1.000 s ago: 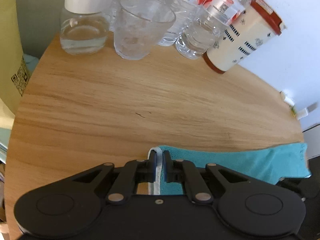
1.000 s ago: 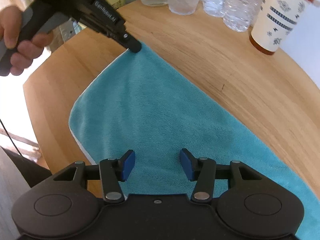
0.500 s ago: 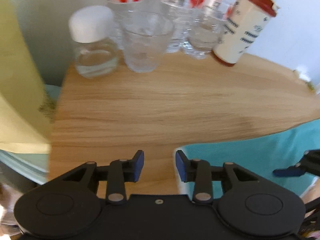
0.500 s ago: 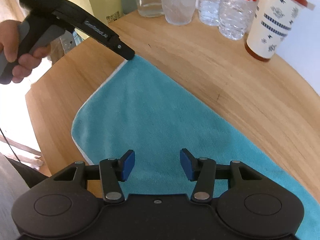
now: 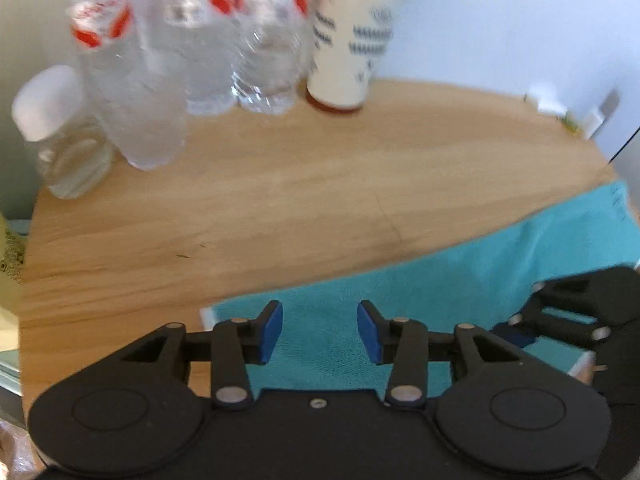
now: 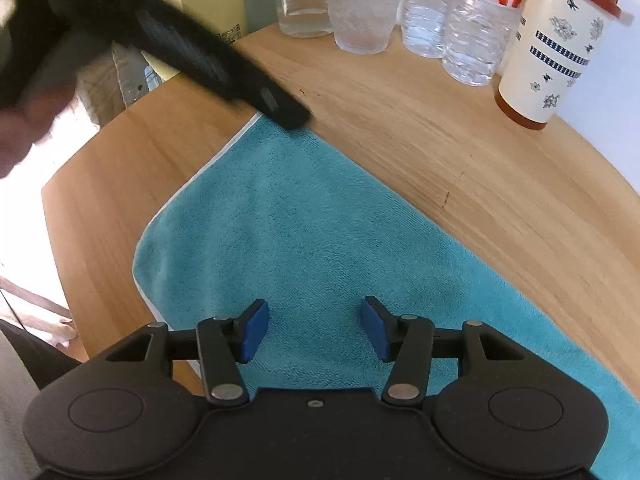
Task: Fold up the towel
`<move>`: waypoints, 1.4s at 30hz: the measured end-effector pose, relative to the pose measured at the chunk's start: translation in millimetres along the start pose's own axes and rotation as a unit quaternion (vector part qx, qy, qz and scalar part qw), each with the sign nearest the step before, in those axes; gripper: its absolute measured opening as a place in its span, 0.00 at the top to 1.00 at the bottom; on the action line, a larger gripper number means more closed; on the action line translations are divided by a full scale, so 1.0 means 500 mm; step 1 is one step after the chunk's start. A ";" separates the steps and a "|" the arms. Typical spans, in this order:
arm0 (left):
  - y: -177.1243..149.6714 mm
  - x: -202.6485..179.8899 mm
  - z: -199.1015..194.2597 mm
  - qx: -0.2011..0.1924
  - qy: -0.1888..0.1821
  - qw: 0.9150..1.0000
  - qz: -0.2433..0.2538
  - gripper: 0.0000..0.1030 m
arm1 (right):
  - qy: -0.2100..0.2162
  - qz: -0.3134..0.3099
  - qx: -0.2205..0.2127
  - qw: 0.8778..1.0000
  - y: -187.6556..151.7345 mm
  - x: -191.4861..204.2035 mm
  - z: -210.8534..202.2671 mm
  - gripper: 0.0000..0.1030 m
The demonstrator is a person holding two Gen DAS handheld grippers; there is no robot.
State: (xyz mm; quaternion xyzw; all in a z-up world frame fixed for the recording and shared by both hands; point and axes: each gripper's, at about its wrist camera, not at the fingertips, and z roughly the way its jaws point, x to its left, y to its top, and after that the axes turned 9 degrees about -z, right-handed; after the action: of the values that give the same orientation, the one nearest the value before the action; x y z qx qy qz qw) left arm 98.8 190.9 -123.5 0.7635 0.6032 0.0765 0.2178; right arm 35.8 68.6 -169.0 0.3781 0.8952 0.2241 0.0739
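Towel [image 6: 320,240]: teal with a white hem, lying flat on the tabletop [image 6: 440,132], spread from the near left edge toward the near right edge; one corner points toward the far edge.
Left gripper [image 5: 319,332]: jaws spread and just been opening, blue pads [image 5: 270,330] apart, nothing pinched; it hovers over the towel's far corner, whose white hem shows just left of the left pad. In the right wrist view it is a blurred black shape with its tip at that same corner.
Right gripper [image 6: 313,330]: jaws spread, blue pads [image 6: 252,330] apart, over the towel's near part; whether the pads touch the cloth I cannot tell. Nothing is gripped.
Hand [image 6: 24,120]: holds the left gripper's handle off the table's left edge, blurred.
Bottles [image 6: 452,12]: clear plastic with red labels, standing in a cluster at the far edge.
Glass [image 6: 362,16]: clear tumbler, upright, just left of the bottles.
Jar [image 6: 304,0]: clear with a white cap, left of the glass, at the far edge.
Cup [image 6: 556,48]: cream with a dark pattern and red lid, upright, right of the bottles, well apart from the towel.
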 end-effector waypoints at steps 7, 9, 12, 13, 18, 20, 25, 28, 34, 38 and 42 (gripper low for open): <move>-0.014 -0.005 0.009 -0.004 0.021 0.998 0.061 0.57 | -0.021 0.017 0.010 1.000 -0.023 -0.025 -0.015 0.44; -0.009 -0.004 0.013 0.001 0.029 0.998 0.062 0.49 | -0.033 0.036 0.013 0.999 -0.046 -0.048 -0.025 0.44; -0.001 0.001 0.017 0.008 0.036 0.998 0.053 0.44 | -0.045 0.061 0.015 0.997 -0.076 -0.075 -0.040 0.44; 0.001 0.001 0.018 0.011 0.037 0.998 0.056 0.44 | -0.056 0.073 0.018 0.996 -0.094 -0.089 -0.049 0.42; 0.009 -0.005 0.020 0.021 0.050 0.997 0.050 0.41 | -0.092 0.142 0.035 0.985 -0.191 -0.164 -0.091 0.34; 0.017 -0.010 0.022 0.031 0.062 0.997 0.039 0.41 | -0.095 0.166 0.035 0.981 -0.230 -0.188 -0.116 0.34; 0.038 -0.064 -0.008 0.016 0.094 0.995 0.043 0.43 | -0.140 0.194 0.030 0.971 -0.335 -0.254 -0.206 0.35; 0.052 -0.128 -0.036 0.000 0.082 0.996 0.039 0.42 | -0.178 0.220 0.020 0.959 -0.431 -0.337 -0.295 0.35; 0.088 -0.346 -0.034 -0.012 0.043 0.999 0.025 0.42 | -0.208 0.257 0.001 0.944 -0.604 -0.534 -0.425 0.49; 0.093 -0.554 0.024 -0.009 0.017 0.996 0.084 0.39 | -0.187 0.252 -0.013 0.949 -0.686 -0.647 -0.452 0.54; 0.079 -0.704 0.076 -0.001 -0.010 0.992 0.128 0.24 | -0.153 0.246 -0.026 0.957 -0.732 -0.724 -0.438 0.54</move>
State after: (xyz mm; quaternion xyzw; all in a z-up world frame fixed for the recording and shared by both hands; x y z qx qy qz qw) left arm 56.5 -161.2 -89.2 0.8348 0.4985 0.0964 0.2129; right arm -11.3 -488.5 -155.1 0.6142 0.7463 0.1984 0.1626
